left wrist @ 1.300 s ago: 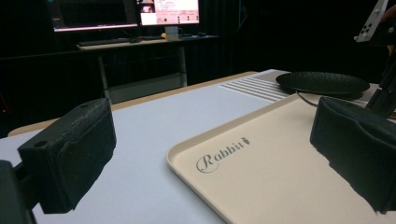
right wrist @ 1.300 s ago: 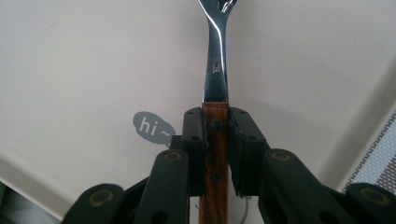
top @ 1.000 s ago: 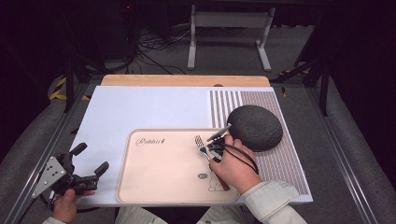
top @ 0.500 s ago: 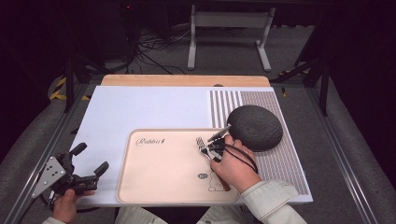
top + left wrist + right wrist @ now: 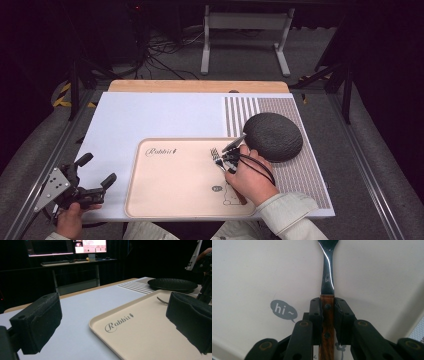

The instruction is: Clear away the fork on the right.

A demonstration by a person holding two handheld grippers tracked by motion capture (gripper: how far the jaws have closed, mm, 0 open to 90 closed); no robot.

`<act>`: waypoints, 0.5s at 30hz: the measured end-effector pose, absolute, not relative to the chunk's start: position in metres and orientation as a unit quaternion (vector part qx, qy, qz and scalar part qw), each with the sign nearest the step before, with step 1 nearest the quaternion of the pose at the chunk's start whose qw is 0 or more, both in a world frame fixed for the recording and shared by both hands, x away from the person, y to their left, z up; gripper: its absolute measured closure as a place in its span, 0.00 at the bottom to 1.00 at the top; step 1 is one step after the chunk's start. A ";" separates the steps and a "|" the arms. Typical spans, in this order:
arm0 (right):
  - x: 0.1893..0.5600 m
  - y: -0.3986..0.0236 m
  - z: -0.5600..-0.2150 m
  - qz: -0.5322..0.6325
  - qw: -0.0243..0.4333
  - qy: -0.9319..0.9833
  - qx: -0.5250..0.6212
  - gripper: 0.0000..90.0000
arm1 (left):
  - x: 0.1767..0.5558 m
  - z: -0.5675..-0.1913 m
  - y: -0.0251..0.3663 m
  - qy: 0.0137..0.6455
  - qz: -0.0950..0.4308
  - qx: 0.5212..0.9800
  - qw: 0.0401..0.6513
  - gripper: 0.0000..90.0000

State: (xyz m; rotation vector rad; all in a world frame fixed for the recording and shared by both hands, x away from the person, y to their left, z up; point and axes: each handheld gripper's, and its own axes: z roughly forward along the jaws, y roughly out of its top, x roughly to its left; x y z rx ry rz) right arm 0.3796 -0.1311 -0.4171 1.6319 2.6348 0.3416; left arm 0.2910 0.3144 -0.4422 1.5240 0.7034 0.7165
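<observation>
Left gripper [image 5: 92,175] resting at the table's [image 5: 150,115] near left corner, jaws wide apart on nothing. On the tray [image 5: 170,200], fork [image 5: 328,277] lying flat. Right gripper [image 5: 226,159] clamped on its wooden handle, beside the dark plate [image 5: 272,136].

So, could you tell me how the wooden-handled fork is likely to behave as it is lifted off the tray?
The fork looks stiff, with a metal neck and riveted wood handle, so it should not flex. The right gripper grips only the handle, so the head may droop. Its flat shape probably won't roll on the tray.
</observation>
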 end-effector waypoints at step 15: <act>0.379 -0.131 -0.403 0.147 0.032 0.854 0.499 0.93 | 0.291 -0.442 0.314 0.305 0.310 0.660 0.612 0.01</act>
